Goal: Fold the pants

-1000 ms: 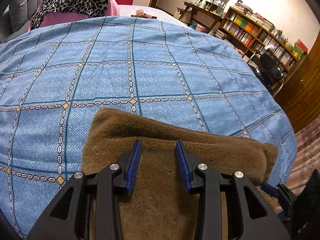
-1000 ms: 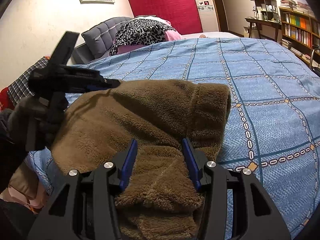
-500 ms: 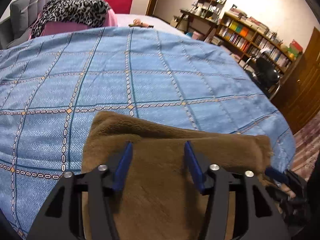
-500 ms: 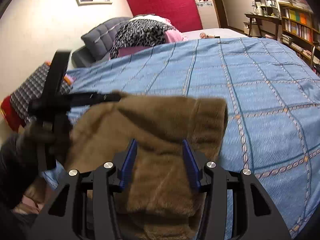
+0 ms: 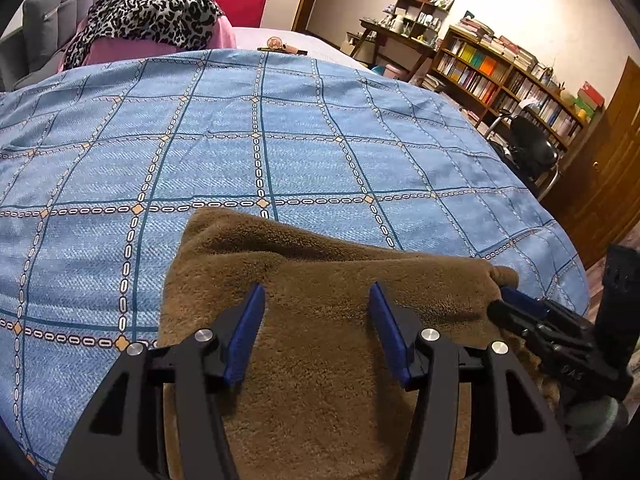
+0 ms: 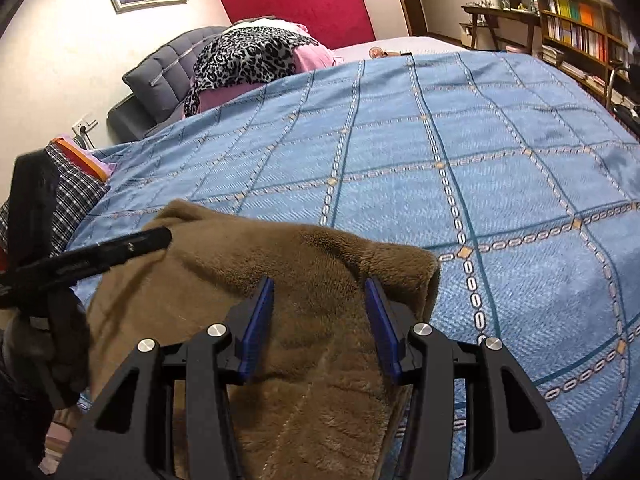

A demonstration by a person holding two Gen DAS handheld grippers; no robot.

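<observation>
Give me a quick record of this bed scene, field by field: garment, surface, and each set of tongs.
garment: brown fleece pants, folded over, at the near edge of the bed
surface: blue checked bedspread
left tongs: over the pants, jaws have just been opening, nothing pinched
right tongs: jaws apart over the pants' right end, no visible pinch
far end: leopard-print cloth
</observation>
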